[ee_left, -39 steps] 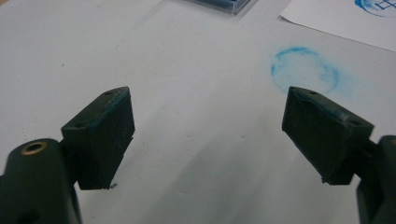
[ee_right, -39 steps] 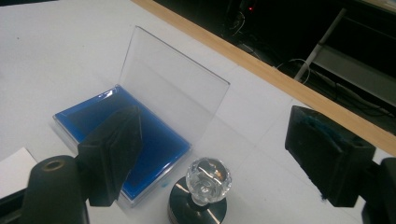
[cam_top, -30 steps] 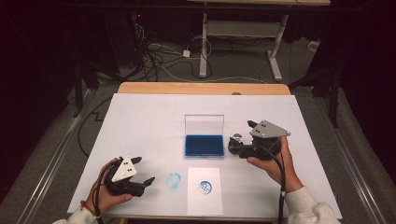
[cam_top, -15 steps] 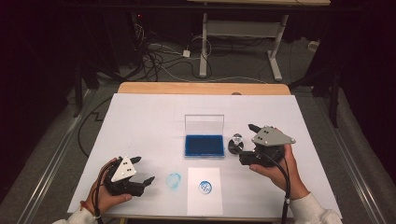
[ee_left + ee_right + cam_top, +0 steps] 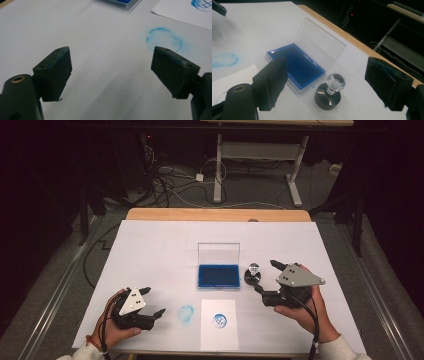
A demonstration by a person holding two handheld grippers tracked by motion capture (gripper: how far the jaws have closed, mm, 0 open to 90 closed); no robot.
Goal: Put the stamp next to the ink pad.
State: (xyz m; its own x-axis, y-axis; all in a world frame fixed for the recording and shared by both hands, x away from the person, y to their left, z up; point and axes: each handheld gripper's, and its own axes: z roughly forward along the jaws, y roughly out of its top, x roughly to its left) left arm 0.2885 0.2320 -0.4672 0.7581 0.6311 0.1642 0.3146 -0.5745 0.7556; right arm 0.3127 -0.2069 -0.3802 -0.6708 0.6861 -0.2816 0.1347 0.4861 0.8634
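Note:
A round stamp (image 5: 253, 274) with a black base and a clear knob (image 5: 335, 83) stands upright on the white table cover, just right of an open blue ink pad (image 5: 218, 275). The pad's clear lid (image 5: 319, 42) is raised. My right gripper (image 5: 265, 276) is open just right of the stamp, with the stamp (image 5: 328, 93) low between its spread jaws and apart from both. My left gripper (image 5: 154, 301) rests open at the front left with nothing between its fingers (image 5: 53, 70). A white paper (image 5: 218, 324) near the front edge bears a blue stamp print (image 5: 219, 320).
A blue ring smudge (image 5: 186, 314) marks the table cover between my left gripper and the paper, and the same smudge (image 5: 163, 40) lies just beyond the left jaws. The wooden table edge (image 5: 215, 215) runs along the back. Cables and a desk frame lie on the floor beyond.
My right gripper has drawn back toward the person and a little to the right, away from the stamp, which stays standing beside the ink pad. The left gripper has not moved.

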